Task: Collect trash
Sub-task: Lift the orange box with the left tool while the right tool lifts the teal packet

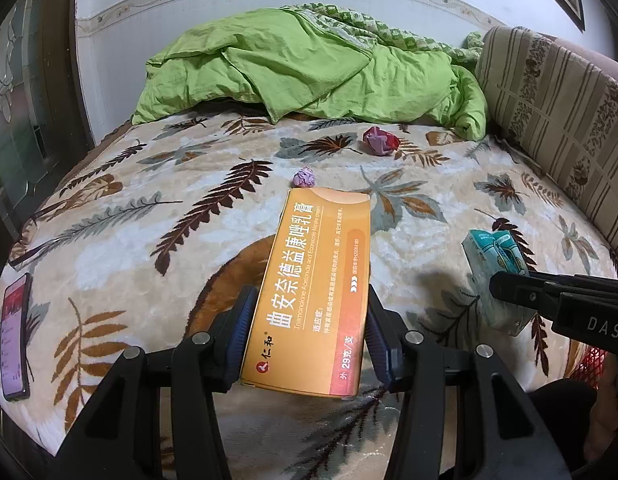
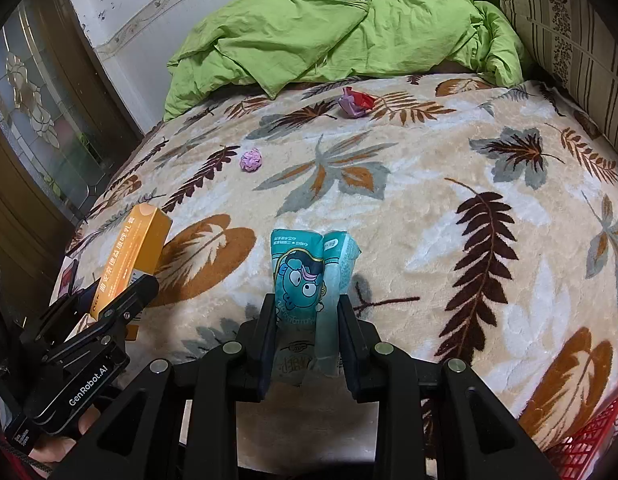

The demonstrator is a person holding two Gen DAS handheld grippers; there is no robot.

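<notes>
My left gripper is shut on an orange medicine box, held above the bed; the box also shows in the right wrist view. My right gripper is shut on a teal tissue packet with a cartoon face, which shows in the left wrist view at the right. A small purple paper ball lies on the leaf-patterned blanket. A crumpled red and purple wrapper lies farther back, near the quilt.
A green quilt is heaped at the bed's far end. A striped cushion lines the right side. A phone lies at the bed's left edge. A red mesh basket sits at lower right. A wooden glass door stands at left.
</notes>
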